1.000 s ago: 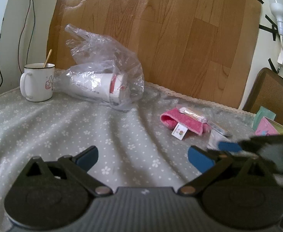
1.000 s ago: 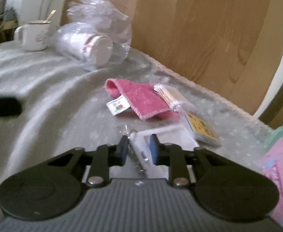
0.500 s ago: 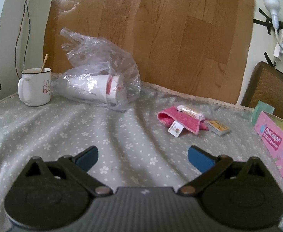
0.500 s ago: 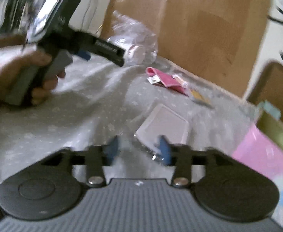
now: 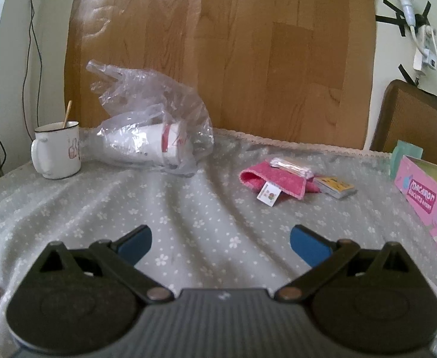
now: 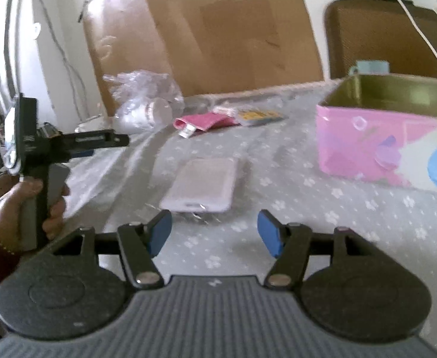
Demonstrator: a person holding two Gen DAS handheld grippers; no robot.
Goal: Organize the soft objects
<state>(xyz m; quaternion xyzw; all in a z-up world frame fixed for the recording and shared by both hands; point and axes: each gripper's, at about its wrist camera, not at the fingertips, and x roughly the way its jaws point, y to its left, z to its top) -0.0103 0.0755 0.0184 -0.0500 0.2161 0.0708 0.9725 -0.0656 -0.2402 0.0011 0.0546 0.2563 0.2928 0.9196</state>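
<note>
A folded pink cloth (image 5: 273, 179) with a paper tag lies on the flowered tablecloth, a clear packet of swabs (image 5: 290, 165) on top of it. My left gripper (image 5: 221, 243) hovers open well short of it, nothing between its pads. In the right wrist view the same pink cloth (image 6: 206, 120) lies far back. A flat white packet (image 6: 203, 185) in clear wrap lies just ahead of my right gripper (image 6: 215, 232). That gripper's jaws are opening, with nothing between them.
An open pink box (image 6: 376, 137) stands at the right. A card pack (image 5: 335, 186) lies beside the cloth. A plastic bag with paper cups (image 5: 155, 137) and a white mug (image 5: 57, 152) sit at the back left. A hand (image 6: 30, 203) holds the left gripper's handle.
My right gripper has let go of the white packet, opened and drawn back toward the pink box. The packet now lies on the tablecloth. The left gripper has rolled slightly but stayed put.
</note>
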